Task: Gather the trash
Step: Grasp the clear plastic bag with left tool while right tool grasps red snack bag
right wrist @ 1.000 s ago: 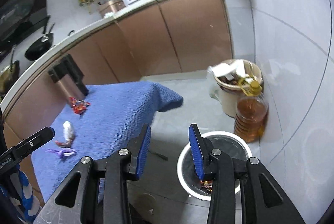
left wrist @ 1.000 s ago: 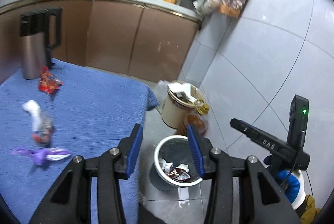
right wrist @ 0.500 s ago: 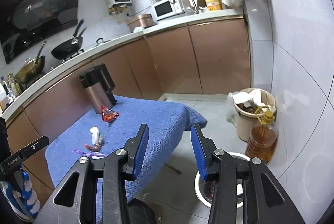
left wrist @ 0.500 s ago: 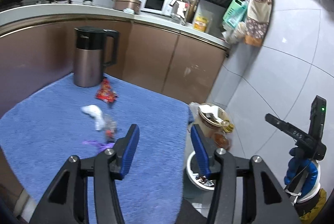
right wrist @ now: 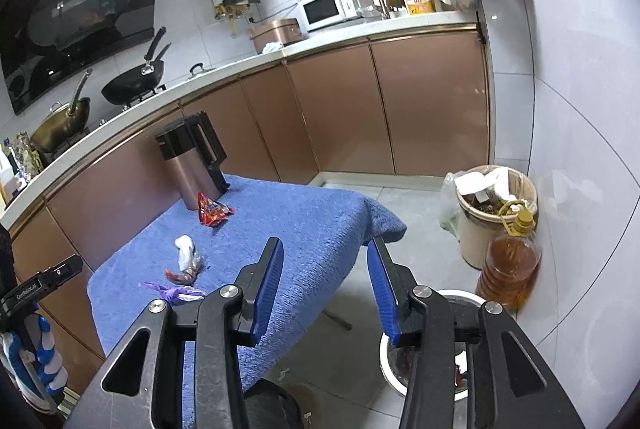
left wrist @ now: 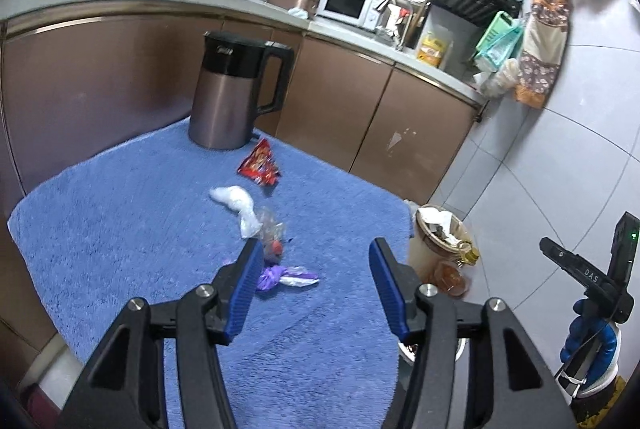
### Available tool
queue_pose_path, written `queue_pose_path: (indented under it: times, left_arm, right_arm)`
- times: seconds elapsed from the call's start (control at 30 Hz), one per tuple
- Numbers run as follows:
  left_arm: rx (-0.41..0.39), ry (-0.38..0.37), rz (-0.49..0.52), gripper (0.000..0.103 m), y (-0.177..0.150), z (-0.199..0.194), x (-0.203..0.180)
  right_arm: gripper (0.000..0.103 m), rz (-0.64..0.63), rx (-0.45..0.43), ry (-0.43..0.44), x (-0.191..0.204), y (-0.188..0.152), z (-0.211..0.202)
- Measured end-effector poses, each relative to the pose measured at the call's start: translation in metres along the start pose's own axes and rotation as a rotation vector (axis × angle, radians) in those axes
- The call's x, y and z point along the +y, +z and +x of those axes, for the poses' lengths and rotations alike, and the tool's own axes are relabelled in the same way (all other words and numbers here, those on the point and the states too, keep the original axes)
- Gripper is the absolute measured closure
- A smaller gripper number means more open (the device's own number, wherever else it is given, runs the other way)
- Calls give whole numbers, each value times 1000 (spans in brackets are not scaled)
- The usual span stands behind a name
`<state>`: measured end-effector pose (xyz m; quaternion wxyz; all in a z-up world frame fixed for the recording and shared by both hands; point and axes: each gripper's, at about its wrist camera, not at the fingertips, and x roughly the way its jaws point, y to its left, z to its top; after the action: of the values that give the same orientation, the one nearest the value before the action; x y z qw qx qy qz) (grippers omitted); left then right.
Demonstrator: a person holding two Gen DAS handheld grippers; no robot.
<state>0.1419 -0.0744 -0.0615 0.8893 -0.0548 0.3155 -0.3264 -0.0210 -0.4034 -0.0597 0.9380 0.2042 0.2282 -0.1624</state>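
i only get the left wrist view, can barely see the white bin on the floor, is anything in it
Observer: Yes. The right wrist view shows the white bin on the floor past the table's edge, with reddish and white scraps inside.
Operator: is the right claw carrying anything
Observer: No, the right claw is open and empty.
Operator: whats next to the bin
Observer: An oil bottle stands upright just behind it, beside a tan bucket heaped with rubbish.
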Motion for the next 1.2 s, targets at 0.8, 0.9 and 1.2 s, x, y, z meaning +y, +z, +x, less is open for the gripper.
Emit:
queue_pose_path:
  times: [0.8, 0.9, 1.2]
  left_arm:
    - [217, 113, -83, 50, 27, 126, 91]
    - [244, 121, -63, 50, 39, 155, 91]
    - [358, 147, -83, 50, 55, 255, 105]
  right_arm:
    - [59, -87, 176, 55, 45, 16, 141]
    - [59, -130, 200, 97, 68, 23, 169]
    - [50, -256, 274, 253, 152, 42, 274]
